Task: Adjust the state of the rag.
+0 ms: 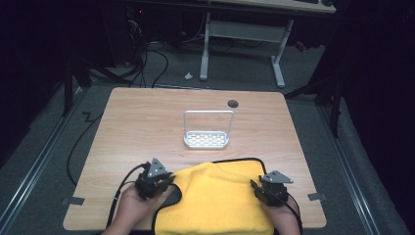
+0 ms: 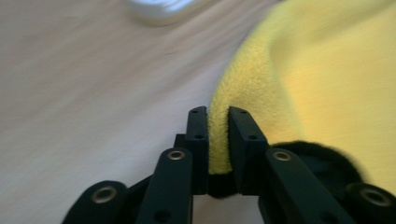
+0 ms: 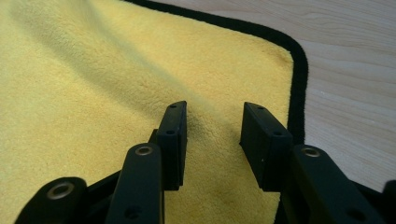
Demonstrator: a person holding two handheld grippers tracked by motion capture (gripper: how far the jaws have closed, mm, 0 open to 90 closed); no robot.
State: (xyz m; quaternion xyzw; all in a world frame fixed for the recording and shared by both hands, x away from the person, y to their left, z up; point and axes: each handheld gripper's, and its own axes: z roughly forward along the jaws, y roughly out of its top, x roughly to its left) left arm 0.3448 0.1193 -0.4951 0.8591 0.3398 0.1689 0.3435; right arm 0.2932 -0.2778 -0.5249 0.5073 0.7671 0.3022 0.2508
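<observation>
Seemingly level, left gripper (image 2: 218, 135) pinching towel (image 2: 327, 84)

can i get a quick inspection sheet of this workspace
surface: wooden table, round hole near far edge
job's things: yellow cloth with black edging, lying at near edge
clutter: white wire rack mid-table
grippers: left gripper pinches a fold of the cloth's edge; right gripper open over the cloth, jaws apart
cables: black cable trails from left gripper
surroundings: grey floor, white desk legs, dark room
</observation>
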